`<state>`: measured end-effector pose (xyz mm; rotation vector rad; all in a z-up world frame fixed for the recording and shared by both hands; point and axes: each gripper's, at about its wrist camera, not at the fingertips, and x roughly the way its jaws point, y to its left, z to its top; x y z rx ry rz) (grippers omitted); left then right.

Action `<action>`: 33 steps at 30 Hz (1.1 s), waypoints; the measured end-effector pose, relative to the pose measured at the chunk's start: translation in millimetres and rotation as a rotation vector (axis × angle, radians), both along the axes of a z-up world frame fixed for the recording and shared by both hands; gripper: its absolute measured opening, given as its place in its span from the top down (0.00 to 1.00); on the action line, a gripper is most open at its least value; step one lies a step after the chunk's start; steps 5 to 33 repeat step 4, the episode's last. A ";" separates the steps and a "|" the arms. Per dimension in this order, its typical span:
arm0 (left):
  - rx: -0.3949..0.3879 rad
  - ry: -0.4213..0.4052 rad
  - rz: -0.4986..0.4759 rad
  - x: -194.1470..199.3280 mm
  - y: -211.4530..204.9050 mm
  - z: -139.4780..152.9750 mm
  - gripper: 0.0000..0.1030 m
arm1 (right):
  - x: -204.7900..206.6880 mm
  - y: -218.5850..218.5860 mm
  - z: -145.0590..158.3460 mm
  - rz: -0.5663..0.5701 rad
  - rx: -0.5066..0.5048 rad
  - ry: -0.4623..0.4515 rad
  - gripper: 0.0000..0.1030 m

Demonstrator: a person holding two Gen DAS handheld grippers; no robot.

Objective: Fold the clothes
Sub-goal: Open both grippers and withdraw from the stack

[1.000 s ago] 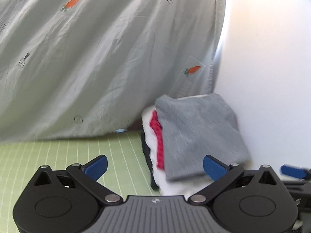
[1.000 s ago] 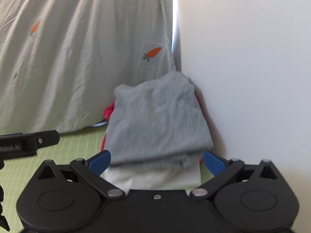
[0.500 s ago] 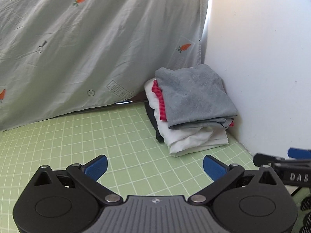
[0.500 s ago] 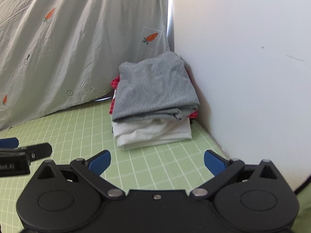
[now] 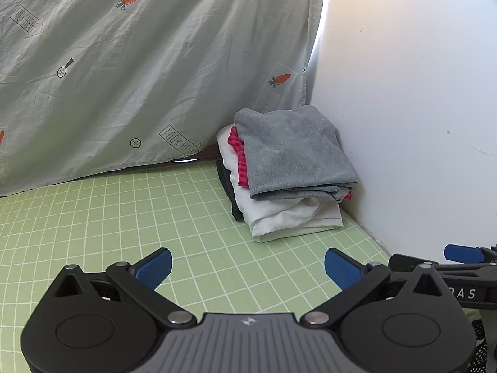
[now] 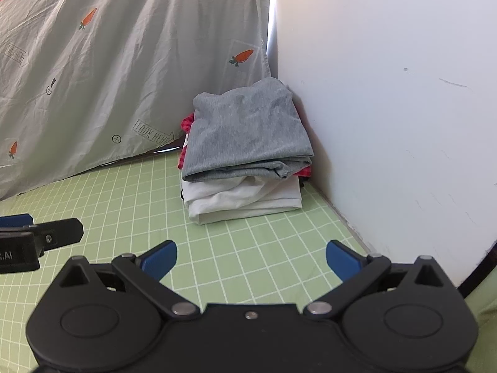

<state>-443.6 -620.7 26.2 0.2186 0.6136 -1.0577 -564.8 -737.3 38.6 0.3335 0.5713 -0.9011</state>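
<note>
A pale green cutting mat with a white grid (image 5: 130, 217) covers the work surface, closed off at twelve o'clock by a hanging grey sheet printed with orange carrots (image 5: 149, 71) and at three o'clock by a plain white wall (image 6: 388, 99). In the corner where they meet sits the stack of folded clothes (image 5: 289, 180): a grey knit top (image 6: 248, 130) uppermost, a red checked layer (image 5: 239, 155) beneath it, then a thick white garment (image 6: 242, 199), with a dark piece (image 5: 228, 189) at the bottom edge. The stack touches the wall, or nearly so.

The left gripper (image 5: 247, 265) hovers over bare mat at six o'clock from the stack, its blue-padded fingers spread wide and empty. The right gripper (image 6: 251, 256) is likewise splayed, holding nothing, with the stack at its twelve o'clock.

The pile looks finished, so the sensible step is probably retreat or fetching another garment, none of which is visible here. Doing it well means keeping both tools clear of the grey top's loose front fold, which could snag and skew the pile.
</note>
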 end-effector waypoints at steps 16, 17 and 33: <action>0.002 0.006 -0.011 -1.8 0.1 0.4 0.00 | -3.0 2.9 2.0 -0.005 -0.004 -0.008 0.00; 0.002 0.006 -0.011 -1.8 0.1 0.4 0.00 | -3.0 2.9 2.0 -0.005 -0.004 -0.008 0.00; 0.002 0.006 -0.011 -1.8 0.1 0.4 0.00 | -3.0 2.9 2.0 -0.005 -0.004 -0.008 0.00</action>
